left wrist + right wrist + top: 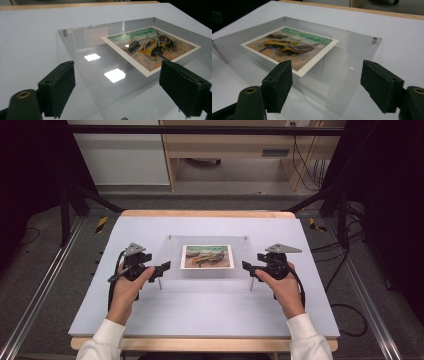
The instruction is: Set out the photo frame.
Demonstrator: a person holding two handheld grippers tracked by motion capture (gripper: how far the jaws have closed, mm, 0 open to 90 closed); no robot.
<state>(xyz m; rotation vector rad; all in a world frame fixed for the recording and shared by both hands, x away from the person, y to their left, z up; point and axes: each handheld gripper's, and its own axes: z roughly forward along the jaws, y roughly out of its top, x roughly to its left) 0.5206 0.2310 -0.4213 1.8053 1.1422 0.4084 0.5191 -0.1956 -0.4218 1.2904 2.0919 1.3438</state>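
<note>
White covering lay over the counter (200, 310); at its middle stood a clear acrylic frame (172, 251) holding a boat picture (207, 256). Left hand-held gripper (165, 266) and right hand-held gripper (246, 266) flanked it, jaws wide, empty.

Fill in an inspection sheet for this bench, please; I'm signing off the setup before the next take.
Surface: white board on a wooden table, clean.
Job's things: clear acrylic frame on metal standoff legs, boat picture inside it, lying centred.
Clutter: nothing seen.
Grippers: left gripper and right gripper at the frame's two side edges, both open, nothing gripped.
Cables: one trails from each gripper; more lie on the floor at right.
Surroundings: dark frame rails, wooden furniture behind.
</note>
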